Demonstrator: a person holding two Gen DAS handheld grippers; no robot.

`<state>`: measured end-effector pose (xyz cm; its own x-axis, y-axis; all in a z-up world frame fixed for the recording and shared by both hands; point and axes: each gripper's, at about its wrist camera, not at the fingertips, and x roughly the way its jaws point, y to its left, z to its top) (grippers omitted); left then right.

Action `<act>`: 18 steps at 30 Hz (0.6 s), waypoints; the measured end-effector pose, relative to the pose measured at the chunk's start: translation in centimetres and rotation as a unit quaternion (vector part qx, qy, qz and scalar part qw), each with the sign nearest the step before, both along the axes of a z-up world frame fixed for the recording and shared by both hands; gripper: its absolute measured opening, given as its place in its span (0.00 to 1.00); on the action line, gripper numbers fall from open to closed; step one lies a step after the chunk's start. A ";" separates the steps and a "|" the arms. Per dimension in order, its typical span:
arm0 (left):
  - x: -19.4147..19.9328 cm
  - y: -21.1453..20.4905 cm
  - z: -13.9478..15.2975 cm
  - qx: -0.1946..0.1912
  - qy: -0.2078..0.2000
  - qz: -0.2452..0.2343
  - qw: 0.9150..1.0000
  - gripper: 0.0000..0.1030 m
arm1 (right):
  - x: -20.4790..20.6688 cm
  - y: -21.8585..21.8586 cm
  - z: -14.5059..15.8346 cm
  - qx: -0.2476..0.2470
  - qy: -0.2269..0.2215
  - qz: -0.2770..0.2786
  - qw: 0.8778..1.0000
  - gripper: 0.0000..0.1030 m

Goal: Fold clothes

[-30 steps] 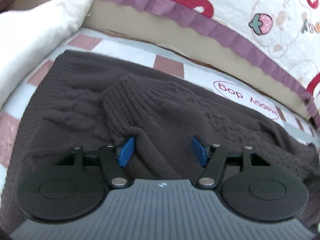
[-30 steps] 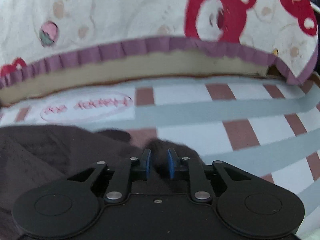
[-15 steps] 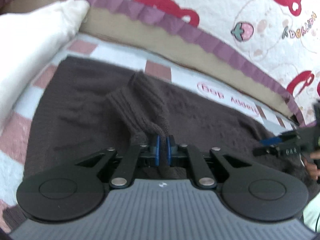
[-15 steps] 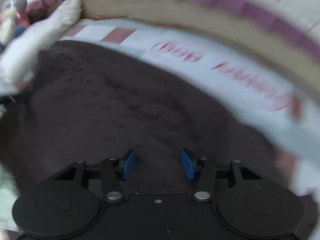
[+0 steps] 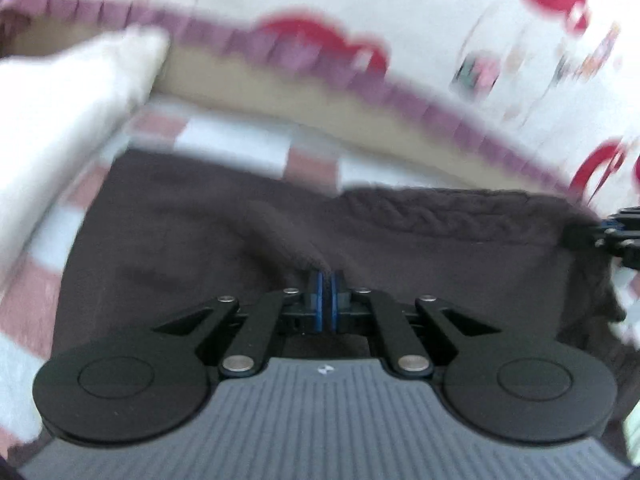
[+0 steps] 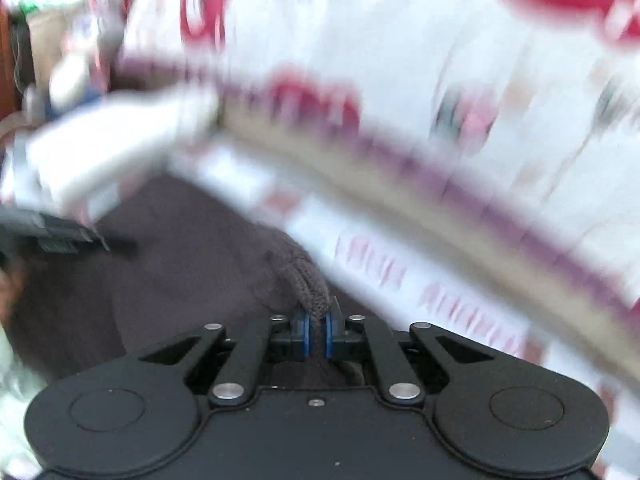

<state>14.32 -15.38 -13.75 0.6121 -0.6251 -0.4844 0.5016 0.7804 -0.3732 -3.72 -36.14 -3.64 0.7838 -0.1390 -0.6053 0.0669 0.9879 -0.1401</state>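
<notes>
Since a second ago the brown knit sweater (image 5: 400, 248) is no longer lying flat: its right side is rising in a fold whose cable-knit edge is now standing up across the left wrist view, and the right gripper (image 6: 316, 334), which was out at the garment's edge over the checked sheet, is now swung in over the dark knit.

The sweater is spreading across most of the pink, white and grey checked sheet (image 5: 236, 144), below the quilt (image 5: 440, 20) with red bears and a purple frill, with a white pillow (image 5: 68, 112) lying just beside its far left corner.

The left gripper (image 5: 326, 300) is pinching a ribbed ridge of the knit, probably a cuff or sleeve end, its blue pads nearly together with the fabric drawn up between them. The right gripper's jaws are closing, and a rope-like bunch of brown knit is already squeezed between its pads.

The sweater is looking thick, soft and limp, fairly weighty for cloth. It is likely sagging and stretching wherever it is lifted, and it is not slippery or fragile. The ribbed cuffs, hem and seams are seeming the firmest places to hold; a pinch on loose middle knit is likely only tenting it.
</notes>
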 end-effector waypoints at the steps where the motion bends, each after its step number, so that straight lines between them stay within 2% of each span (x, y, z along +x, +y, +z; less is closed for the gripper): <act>1: -0.2 0.4 0.7 -0.016 -0.014 0.016 1.000 0.08 | -0.9 1.5 0.3 -0.020 -0.006 0.018 1.000 0.09; 3: 0.0 0.8 1.0 0.006 0.010 0.032 0.999 0.34 | -2.4 4.7 -0.4 -0.070 0.009 0.055 0.996 0.10; 4: 0.2 1.0 1.1 0.019 0.024 0.040 0.999 0.51 | -2.9 6.2 -1.9 -0.095 0.031 0.072 0.992 0.10; 5: 0.0 1.2 0.9 0.037 0.039 0.042 0.998 0.51 | -3.4 7.6 -4.0 -0.121 0.061 0.088 0.987 0.10; 6: -0.2 1.4 0.5 0.056 0.054 0.044 0.996 0.49 | -3.7 8.4 -6.4 -0.115 0.098 0.095 0.984 0.10; 8: -0.7 1.8 -0.1 0.094 0.084 0.046 0.991 0.49 | -3.9 8.3 -9.4 -0.050 0.148 0.086 0.984 0.11; 9: -0.8 1.8 0.0 0.091 0.088 0.042 0.991 0.49 | -4.0 8.2 -10.8 -0.015 0.170 0.080 0.982 0.16; 10: -1.0 1.8 0.2 0.083 0.090 0.037 0.992 0.50 | -4.1 7.5 -11.1 0.026 0.177 0.075 0.981 0.28; 12: -1.2 1.7 0.4 0.067 0.095 0.027 0.993 0.51 | -4.1 5.7 -10.7 0.112 0.178 0.065 0.976 0.46; 14: -1.3 1.5 0.4 0.051 0.103 0.016 0.993 0.51 | -3.9 3.9 -10.3 0.179 0.172 0.052 0.967 0.49; 18: -1.6 0.8 -0.1 0.035 0.122 -0.017 0.992 0.51 | -1.7 0.3 -10.2 0.237 0.136 -0.018 0.962 0.54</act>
